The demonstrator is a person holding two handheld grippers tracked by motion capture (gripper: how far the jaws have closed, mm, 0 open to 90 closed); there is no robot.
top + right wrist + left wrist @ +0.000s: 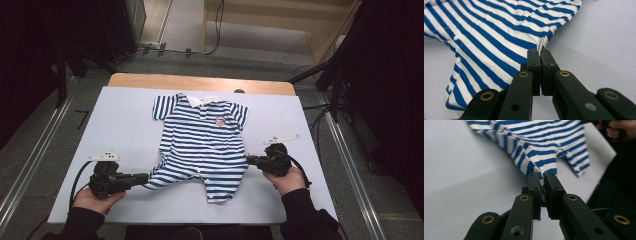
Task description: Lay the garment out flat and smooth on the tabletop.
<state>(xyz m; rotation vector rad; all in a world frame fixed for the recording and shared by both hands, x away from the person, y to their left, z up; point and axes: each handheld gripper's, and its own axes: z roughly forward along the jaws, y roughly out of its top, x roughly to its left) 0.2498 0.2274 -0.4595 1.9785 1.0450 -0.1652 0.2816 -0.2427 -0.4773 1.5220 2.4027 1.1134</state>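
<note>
Nearest the person, at about seven o'clock on the white table cover (125, 125), the left gripper (145, 178) has its jaws clamped on the hem of one leg of the striped baby romper (202, 145), drawing that leg out sideways. At about four o'clock the right gripper (248, 160) pinches the garment's side edge, jaws pressed together on a small fold of cloth. Judging by the two opposite grips, the pull is meant to spread the fabric flat. Farther off, toward twelve o'clock, the collar (202, 100) and short sleeves lie already smoothed near the wooden table edge (200, 82).
</note>
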